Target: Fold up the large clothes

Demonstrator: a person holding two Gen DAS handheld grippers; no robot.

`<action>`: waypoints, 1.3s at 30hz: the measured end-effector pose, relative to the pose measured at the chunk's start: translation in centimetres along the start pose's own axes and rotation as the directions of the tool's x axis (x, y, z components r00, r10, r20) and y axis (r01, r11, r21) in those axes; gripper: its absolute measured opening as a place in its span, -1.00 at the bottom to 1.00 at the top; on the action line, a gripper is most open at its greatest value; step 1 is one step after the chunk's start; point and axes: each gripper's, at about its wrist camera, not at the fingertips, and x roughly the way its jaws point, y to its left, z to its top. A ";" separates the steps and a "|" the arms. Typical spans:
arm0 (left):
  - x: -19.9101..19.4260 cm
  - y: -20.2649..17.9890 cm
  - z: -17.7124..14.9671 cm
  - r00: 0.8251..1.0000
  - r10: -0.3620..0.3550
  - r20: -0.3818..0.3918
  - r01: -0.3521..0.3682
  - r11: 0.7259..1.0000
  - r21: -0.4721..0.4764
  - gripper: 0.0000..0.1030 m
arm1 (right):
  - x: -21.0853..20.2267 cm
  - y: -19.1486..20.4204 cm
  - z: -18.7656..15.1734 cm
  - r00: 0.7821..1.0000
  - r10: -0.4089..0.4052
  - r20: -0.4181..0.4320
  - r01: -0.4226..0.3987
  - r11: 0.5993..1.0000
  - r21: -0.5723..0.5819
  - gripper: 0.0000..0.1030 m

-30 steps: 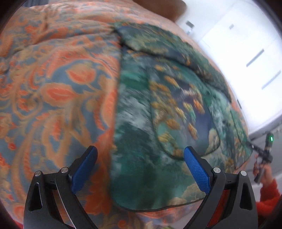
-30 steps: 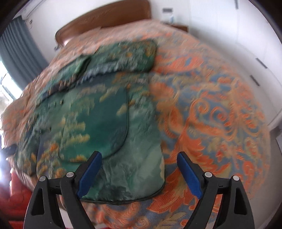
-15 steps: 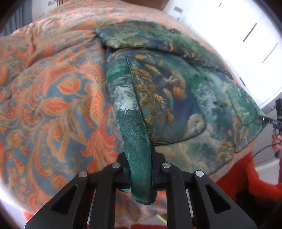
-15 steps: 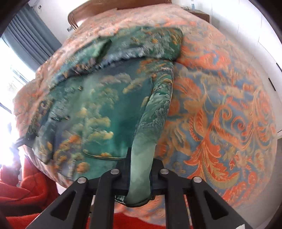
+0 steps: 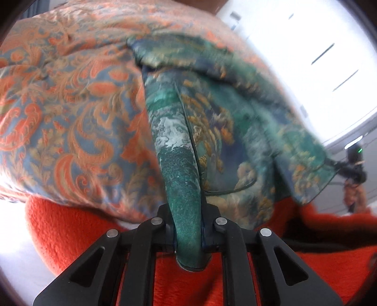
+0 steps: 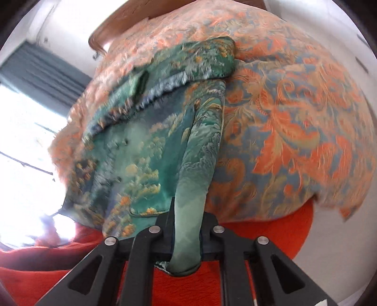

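- Our left claw (image 5: pixel 188 237) pinches one bottom corner of the green shirt (image 5: pixel 235 122); our right claw (image 6: pixel 186 237) pinches the other bottom corner; both are squeezed tight on cloth
- The shirt lies on the bed (image 5: pixel 70 106), on its orange flowery cover; its near edge is off the bed, in our claws
- The shirt runs long, away from both claws toward the wooden headboard (image 6: pixel 132 21); its folded top end is the far end
- We think the next move carries the near edge over to that far end; each claw has its own corner, so neither is nearer
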 end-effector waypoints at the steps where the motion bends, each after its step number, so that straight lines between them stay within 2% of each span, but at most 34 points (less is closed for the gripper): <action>1: -0.7 -0.1 1.0 0.999 -0.027 0.024 0.027 1.000 -0.011 -0.79 | -0.5 0.1 0.2 0.999 0.030 0.021 -0.031 0.999 0.013 -0.77; 4: -2.2 -0.4 5.4 0.990 -0.091 0.104 0.095 0.995 -0.026 -0.79 | -1.5 0.8 2.5 0.989 0.110 0.096 -0.113 0.993 0.024 -0.77; 8: -2.8 -0.9 12.8 0.974 -0.135 0.184 0.141 0.990 -0.020 -0.79 | -2.6 2.2 7.2 0.968 0.160 0.193 -0.160 0.987 -0.017 -0.78; 11: -1.4 -0.4 19.0 0.970 -0.073 0.230 0.082 0.996 -0.031 -0.78 | -2.8 3.5 12.8 0.947 0.178 0.267 -0.172 0.984 -0.046 -0.77; 13: 1.1 0.3 23.3 0.971 -0.023 0.239 0.042 0.996 -0.076 -0.78 | -1.9 3.9 16.6 0.936 0.167 0.310 -0.165 0.986 -0.033 -0.77; 16: 4.4 0.9 26.7 0.971 0.042 0.237 -0.008 0.990 -0.140 -0.72 | 0.9 2.8 21.7 0.927 0.143 0.347 -0.168 0.985 0.044 -0.77; 19: 8.0 1.4 29.1 0.977 0.100 0.187 -0.066 0.982 -0.179 -0.50 | 4.4 1.5 25.3 0.924 0.115 0.363 -0.171 0.977 0.126 -0.75; 21: 8.7 1.4 28.9 0.984 0.100 0.150 -0.070 0.979 -0.190 -0.23 | 6.9 1.1 26.6 0.932 0.089 0.351 -0.151 0.976 0.155 -0.70; 22: 9.1 1.5 29.0 0.986 0.094 0.141 -0.065 0.978 -0.199 -0.04 | 8.4 0.9 27.3 0.939 0.073 0.337 -0.138 0.975 0.174 -0.58; 23: 9.1 1.6 29.0 0.986 0.082 0.146 -0.050 0.976 -0.212 0.05 | 9.5 0.5 27.9 0.942 0.075 0.328 -0.144 0.971 0.192 -0.48; 24: 8.9 1.8 29.1 0.986 0.066 0.156 -0.031 0.974 -0.223 0.09 | 10.3 0.1 28.2 0.942 0.095 0.322 -0.168 0.964 0.208 -0.22; 25: 8.4 2.0 29.3 0.984 0.048 0.173 -0.007 0.972 -0.234 0.27 | 10.9 -0.4 28.4 0.934 0.134 0.332 -0.217 0.950 0.227 0.05; 26: 7.6 2.2 29.6 0.979 0.044 0.200 0.005 0.971 -0.240 0.52 | 11.0 -1.0 28.4 0.919 0.169 0.357 -0.266 0.933 0.243 0.18; 27: 6.7 2.4 30.0 0.970 0.051 0.238 0.009 0.970 -0.245 0.63 | 10.8 -1.5 28.4 0.895 0.209 0.395 -0.326 0.910 0.257 0.50; 28: 5.5 2.7 30.1 0.960 0.064 0.274 0.006 0.969 -0.247 0.77 | 10.1 -1.9 28.3 0.868 0.234 0.439 -0.372 0.891 0.262 0.71; 30: 4.0 3.3 30.1 0.948 0.081 0.308 -0.004 0.970 -0.244 0.80 | 8.5 -2.3 28.5 0.824 0.248 0.510 -0.419 0.873 0.252 0.73; 31: 3.6 3.7 29.8 0.948 0.083 0.306 -0.010 0.973 -0.232 0.80 | 7.6 -2.5 28.7 0.809 0.247 0.534 -0.422 0.875 0.236 0.73; 32: 3.6 4.0 29.4 0.952 0.084 0.294 -0.021 0.977 -0.212 0.80 | 6.9 -2.4 28.9 0.807 0.236 0.541 -0.406 0.887 0.220 0.73; 33: 3.7 4.1 28.9 0.956 0.085 0.280 -0.032 0.982 -0.187 0.81 | 6.3 -2.1 29.1 0.819 0.210 0.535 -0.362 0.911 0.197 0.73; 35: 4.7 4.2 27.4 0.969 0.067 0.236 -0.043 0.993 -0.106 0.81 | 5.8 -0.8 29.2 0.868 0.147 0.475 -0.227 0.967 0.116 0.73; 37: 6.9 4.2 26.0 0.985 0.061 0.159 -0.057 0.998 -0.026 0.81 | 6.6 0.4 29.1 0.913 0.100 0.395 -0.117 0.993 0.018 0.73; 39: 9.2 3.9 25.6 0.989 0.103 0.105 -0.104 0.995 0.003 0.80 | 8.1 1.7 28.7 0.949 0.048 0.313 -0.026 0.997 -0.073 0.73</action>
